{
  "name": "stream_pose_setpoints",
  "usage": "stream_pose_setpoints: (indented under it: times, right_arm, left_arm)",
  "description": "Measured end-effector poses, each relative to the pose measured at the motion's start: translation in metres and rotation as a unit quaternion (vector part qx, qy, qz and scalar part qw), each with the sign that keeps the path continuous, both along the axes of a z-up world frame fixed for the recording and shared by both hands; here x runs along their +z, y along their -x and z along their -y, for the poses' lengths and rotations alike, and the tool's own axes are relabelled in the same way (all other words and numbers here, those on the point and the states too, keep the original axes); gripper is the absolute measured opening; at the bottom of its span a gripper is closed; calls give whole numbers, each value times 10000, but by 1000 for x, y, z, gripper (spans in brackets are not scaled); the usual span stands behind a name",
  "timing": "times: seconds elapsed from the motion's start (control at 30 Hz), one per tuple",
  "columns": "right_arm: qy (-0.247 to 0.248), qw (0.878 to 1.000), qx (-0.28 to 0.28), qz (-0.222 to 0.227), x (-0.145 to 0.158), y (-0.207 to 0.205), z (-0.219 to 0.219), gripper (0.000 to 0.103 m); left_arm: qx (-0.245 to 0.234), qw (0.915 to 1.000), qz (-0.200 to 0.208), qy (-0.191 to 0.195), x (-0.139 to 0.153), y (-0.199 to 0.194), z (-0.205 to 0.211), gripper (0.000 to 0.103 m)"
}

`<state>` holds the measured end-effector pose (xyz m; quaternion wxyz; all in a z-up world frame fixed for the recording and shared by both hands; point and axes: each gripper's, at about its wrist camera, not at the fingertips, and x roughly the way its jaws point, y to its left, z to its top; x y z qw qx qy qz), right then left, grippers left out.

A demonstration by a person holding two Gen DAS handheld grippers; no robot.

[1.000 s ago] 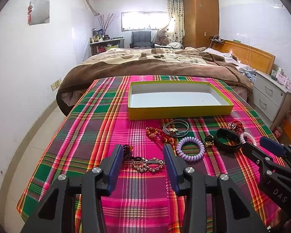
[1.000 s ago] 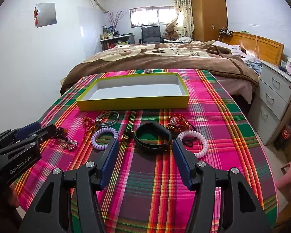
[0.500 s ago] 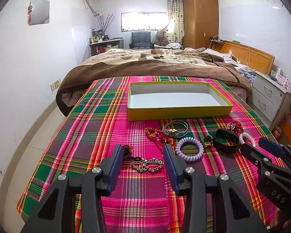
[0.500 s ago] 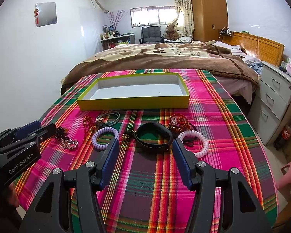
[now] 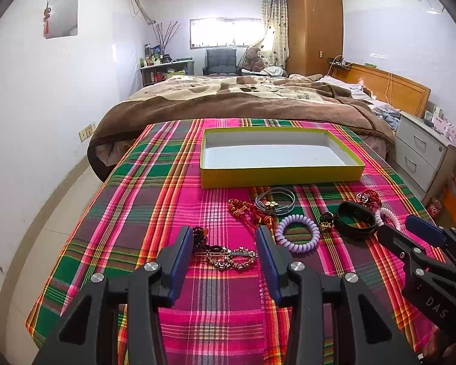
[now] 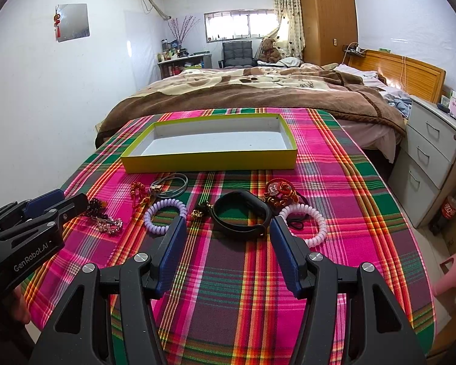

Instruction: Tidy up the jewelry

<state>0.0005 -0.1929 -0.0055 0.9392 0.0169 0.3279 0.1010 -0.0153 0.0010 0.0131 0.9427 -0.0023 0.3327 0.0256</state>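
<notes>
An empty yellow box (image 5: 281,177) (image 6: 209,161) with a white floor sits on the plaid cloth. In front of it lie several pieces of jewelry: a beaded chain with a hair clip (image 5: 225,254) (image 6: 106,223), a purple coil band (image 5: 298,233) (image 6: 165,211), a red knotted charm (image 5: 243,208), a grey cord bracelet (image 5: 275,201) (image 6: 170,185), a black wristband (image 5: 355,217) (image 6: 241,214), a pink coil band (image 6: 304,223) and a red ornament (image 6: 278,190). My left gripper (image 5: 225,237) is open, just short of the beaded chain. My right gripper (image 6: 228,228) is open, just short of the black wristband.
The plaid cloth (image 5: 155,200) covers a table that ends at the foot of a bed with a brown blanket (image 5: 243,100). A grey drawer unit (image 6: 431,158) stands at the right, a pink stool (image 6: 454,273) on the floor below it. Bare wall runs along the left.
</notes>
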Motion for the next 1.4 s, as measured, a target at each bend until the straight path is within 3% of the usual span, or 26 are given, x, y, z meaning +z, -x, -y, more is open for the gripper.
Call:
stream_pose_setpoints:
  times: [0.7, 1.07, 1.13, 1.2, 1.4]
  right_arm:
    - [-29, 9998, 125, -118, -5, -18, 3, 57]
    - [459, 9956, 581, -570, -21, -61, 5, 57]
    - [465, 9945, 657, -673, -23, -68, 4, 54]
    - [444, 9937, 671, -775, -27, -75, 4, 44]
    - [624, 9916, 615, -955, -34, -86, 3, 38]
  left_arm:
    - [-133, 9996, -219, 91, -8, -17, -13, 43]
    - [-329, 9939, -712, 769, -21, -45, -56, 43]
    - [-332, 9934, -754, 799, -23, -48, -61, 43]
    - [-323, 9924, -759, 918, -26, -49, -67, 43]
    - [-427, 9907, -825, 990, -30, -51, -72, 43]
